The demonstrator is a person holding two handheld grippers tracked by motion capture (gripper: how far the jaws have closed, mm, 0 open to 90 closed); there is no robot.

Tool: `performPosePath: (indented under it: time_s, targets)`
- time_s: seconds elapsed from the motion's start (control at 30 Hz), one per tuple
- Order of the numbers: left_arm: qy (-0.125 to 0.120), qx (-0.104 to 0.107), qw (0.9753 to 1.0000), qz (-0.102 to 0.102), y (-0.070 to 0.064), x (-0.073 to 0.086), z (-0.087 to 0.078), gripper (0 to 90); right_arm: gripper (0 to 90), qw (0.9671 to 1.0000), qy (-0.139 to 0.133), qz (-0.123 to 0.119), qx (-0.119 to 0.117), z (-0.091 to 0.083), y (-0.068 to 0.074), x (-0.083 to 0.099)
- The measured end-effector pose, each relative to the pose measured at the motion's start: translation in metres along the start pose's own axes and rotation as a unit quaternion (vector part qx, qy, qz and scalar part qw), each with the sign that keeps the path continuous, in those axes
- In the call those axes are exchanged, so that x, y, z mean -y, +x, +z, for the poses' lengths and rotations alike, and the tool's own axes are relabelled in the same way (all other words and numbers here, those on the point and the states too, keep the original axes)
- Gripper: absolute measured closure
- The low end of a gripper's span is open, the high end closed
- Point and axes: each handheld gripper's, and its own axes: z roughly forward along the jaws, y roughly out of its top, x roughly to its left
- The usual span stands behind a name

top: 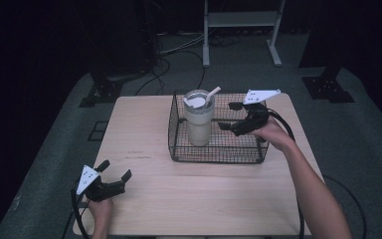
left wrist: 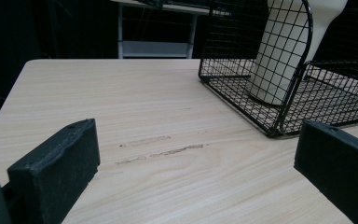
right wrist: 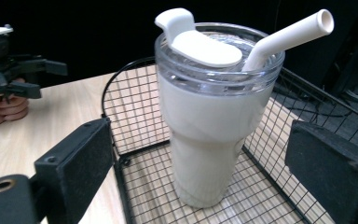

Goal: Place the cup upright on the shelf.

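While the left tool (top: 113,173) rests low at the near left of the table (top: 144,124), held from below by the person's left hand (top: 99,209), its two black jaws stand wide apart with nothing between them. A grey three-cornered plate (top: 87,178) sits on top of this tool, and a black cable (top: 77,219) trails from it toward the table's near edge. In the left gripper view, bare wood with a few dark scuff marks (left wrist: 161,149) lies straight ahead of the jaws, and a black wire basket (left wrist: 279,88) stands ahead and to the right, well apart from the jaw tips.

The basket (top: 219,149) sits on the far half of the table. A cream tumbler (top: 199,122) stands upright inside it, in the end nearer the left tool, its foot on the basket's wire floor. The tumbler carries a clear lid (right wrist: 214,70) with a white sliding tab (right wrist: 196,39), and a white straw (right wrist: 289,39) leans out of the lid, tilted toward the right tool.

The right tool (top: 227,116) is held by the right hand (top: 273,134) over the basket's other end, jaws pointed at the tumbler. Its jaws are likewise spread wide and grip nothing. In the right gripper view the tumbler (right wrist: 205,130) stands directly ahead, framed between the two jaws yet touched by neither; the left tool (right wrist: 14,70) appears far off to the left.
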Motion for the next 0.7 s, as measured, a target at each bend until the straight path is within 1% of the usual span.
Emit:
performPosePath:
  time_s: [0.2, 0.33, 0.7]
  targets:
    - [0.002, 0.000, 1.0000, 0.003, 0.000, 0.000, 0.000, 0.0, 7.0, 1.0000, -0.001, -0.004, 0.000, -0.012, 0.006, 0.000]
    - [0.001, -0.001, 1.0000, 0.003, -0.001, 0.000, 0.000, 0.0, 7.0, 1.0000, -0.004, -0.002, -0.001, -0.018, 0.010, 0.002]
    - [0.002, -0.001, 1.0000, 0.006, -0.001, 0.000, 0.001, 0.0, 7.0, 1.0000, -0.006, -0.007, -0.002, -0.034, 0.019, 0.007]
